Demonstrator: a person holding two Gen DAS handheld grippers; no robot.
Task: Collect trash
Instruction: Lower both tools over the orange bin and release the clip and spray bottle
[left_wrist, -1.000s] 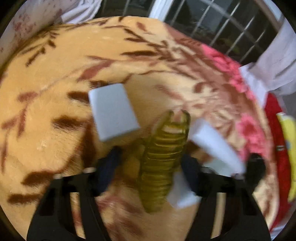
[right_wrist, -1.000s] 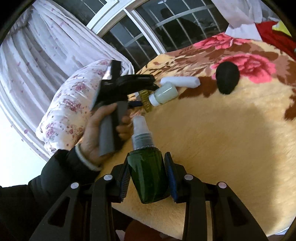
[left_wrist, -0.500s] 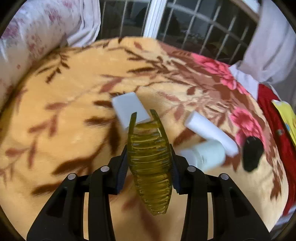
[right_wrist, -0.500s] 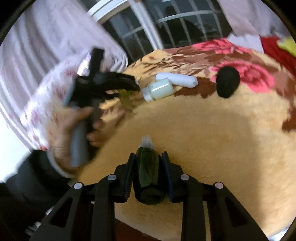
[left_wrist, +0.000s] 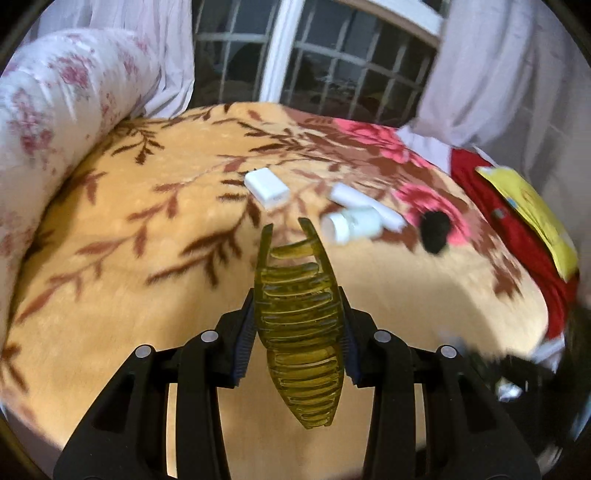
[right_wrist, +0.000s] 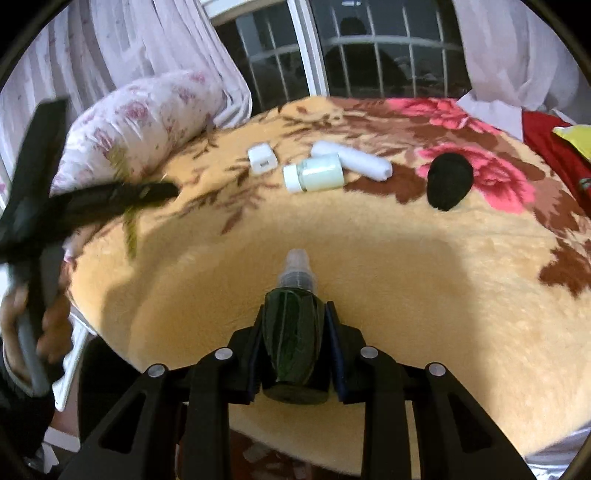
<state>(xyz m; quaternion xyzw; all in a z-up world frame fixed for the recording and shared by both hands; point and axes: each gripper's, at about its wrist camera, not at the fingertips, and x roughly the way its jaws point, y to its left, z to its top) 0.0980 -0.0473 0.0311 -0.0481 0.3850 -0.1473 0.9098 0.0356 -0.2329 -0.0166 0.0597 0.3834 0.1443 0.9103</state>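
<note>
Left wrist view: left hand-held gripper (left_wrist: 298, 328) clamped on a translucent olive-yellow plastic claw hair clip (left_wrist: 297, 325), teeth pointing away from the camera, held above the orange plush floral blanket (left_wrist: 110, 236) on the bed. Landmark: pale green round jar with white lid (left_wrist: 352, 223), lying on its side on the blanket. Just left of the jar, apart from it, a small white rectangular box (left_wrist: 266, 188). Behind the jar and touching or nearly touching it, a white cylindrical tube (left_wrist: 367, 207). Right of the jar, a black fuzzy oval lump (left_wrist: 435, 232) on a pink flower print. Far right of the jar, red cloth (left_wrist: 517, 236) with a yellow packet (left_wrist: 532, 214) on it. Far left of the jar, a pink-flowered white pillow (left_wrist: 48, 122).

Right wrist view: right hand-held gripper (right_wrist: 295, 347) closed on a dark green plastic spray bottle with clear cap (right_wrist: 294, 328), nozzle pointing forward, well in front of the jar (right_wrist: 316, 178) over plain orange blanket. Left hand-held gripper shows blurred at the left edge, well left of the jar. Window bars and sheer curtains (right_wrist: 155, 48) behind the jar.
</note>
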